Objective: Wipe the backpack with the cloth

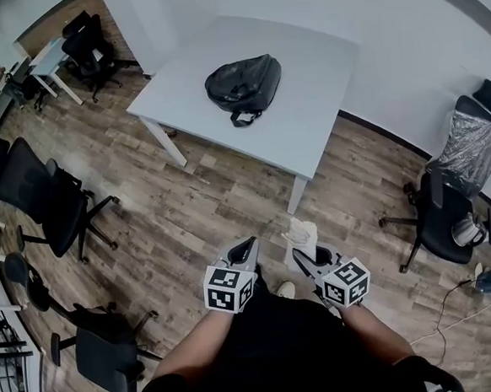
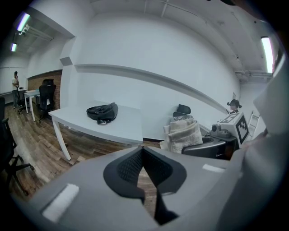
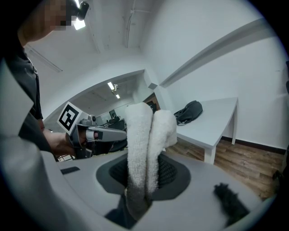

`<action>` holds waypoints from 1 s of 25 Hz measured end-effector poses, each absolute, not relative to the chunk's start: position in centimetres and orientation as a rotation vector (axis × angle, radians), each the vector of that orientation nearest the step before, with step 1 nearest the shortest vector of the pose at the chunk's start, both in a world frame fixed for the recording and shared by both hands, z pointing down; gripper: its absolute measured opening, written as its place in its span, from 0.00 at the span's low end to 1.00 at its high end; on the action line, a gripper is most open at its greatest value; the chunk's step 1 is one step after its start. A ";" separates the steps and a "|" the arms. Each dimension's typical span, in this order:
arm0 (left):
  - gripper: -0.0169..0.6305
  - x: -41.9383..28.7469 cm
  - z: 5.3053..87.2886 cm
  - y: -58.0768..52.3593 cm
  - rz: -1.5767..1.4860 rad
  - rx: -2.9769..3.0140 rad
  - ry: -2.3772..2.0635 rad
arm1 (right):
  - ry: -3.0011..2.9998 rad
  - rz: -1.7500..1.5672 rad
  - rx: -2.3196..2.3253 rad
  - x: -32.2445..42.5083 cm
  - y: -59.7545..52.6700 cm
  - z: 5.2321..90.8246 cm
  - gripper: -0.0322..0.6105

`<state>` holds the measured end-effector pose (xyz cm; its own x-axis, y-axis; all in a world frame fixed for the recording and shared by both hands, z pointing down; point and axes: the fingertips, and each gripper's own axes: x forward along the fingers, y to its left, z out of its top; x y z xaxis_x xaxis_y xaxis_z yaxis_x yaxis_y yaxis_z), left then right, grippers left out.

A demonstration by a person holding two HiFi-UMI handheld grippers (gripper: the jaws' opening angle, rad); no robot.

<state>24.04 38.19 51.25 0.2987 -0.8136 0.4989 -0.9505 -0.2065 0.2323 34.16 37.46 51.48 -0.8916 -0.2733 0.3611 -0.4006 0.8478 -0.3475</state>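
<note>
My right gripper (image 3: 143,173) has its fingers (image 3: 118,171) clamped on a folded white terry cloth (image 3: 142,131), which stands up between them. The left gripper (image 2: 143,151) is pinched together on nothing. The black soft backpack (image 1: 244,85) lies well apart, far ahead and slightly left of the cloth hand, its long axis roughly left to right, I judge. It sits on a white rectangular counter (image 1: 315,109) across wood-plank floor (image 1: 188,212), with black office chairs (image 1: 47,198) on both sides.

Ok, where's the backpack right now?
Head view, upper centre: the backpack lies on the white table, across the wood floor ahead.
</note>
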 end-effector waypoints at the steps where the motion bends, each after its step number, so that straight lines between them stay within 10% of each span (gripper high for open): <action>1: 0.04 23.8 51.3 38.0 0.368 2.073 -1.566 | -2.723 0.610 0.506 34.0 37.3 51.6 0.20; 25: 0.04 15.0 53.4 28.2 0.341 1.999 -1.577 | -2.614 0.703 0.537 27.4 27.5 55.2 0.20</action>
<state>15.00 28.25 53.36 0.2735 -0.8073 0.5229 -0.9512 -0.1464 0.2715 27.42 27.45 55.23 -0.8548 -0.2601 0.4490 -0.4503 0.8019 -0.3927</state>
